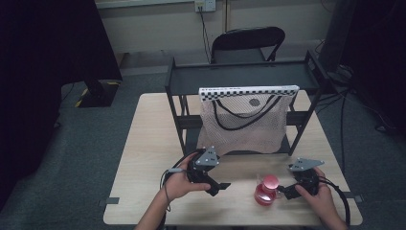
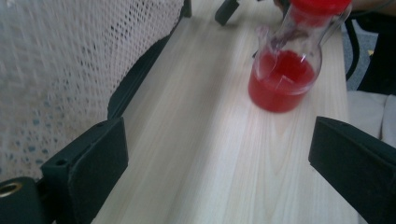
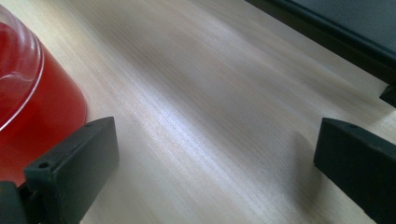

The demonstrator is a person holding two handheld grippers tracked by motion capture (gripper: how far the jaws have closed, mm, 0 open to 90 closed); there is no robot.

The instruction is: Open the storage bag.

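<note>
A clear jug [image 1: 266, 190] of red liquid with a red lid stands on the wooden table [image 1: 143, 143], in front of a black rack [image 1: 239, 72] hung with a mesh bag [image 1: 244, 124]. The right gripper [image 1: 285, 191], jaws wide and empty, sits just beside the jug. The left gripper [image 1: 218, 187], also wide, waits well to the jug's other side. A good grasp likely means centring the jug between the right jaws and closing gently, keeping it upright.
</note>
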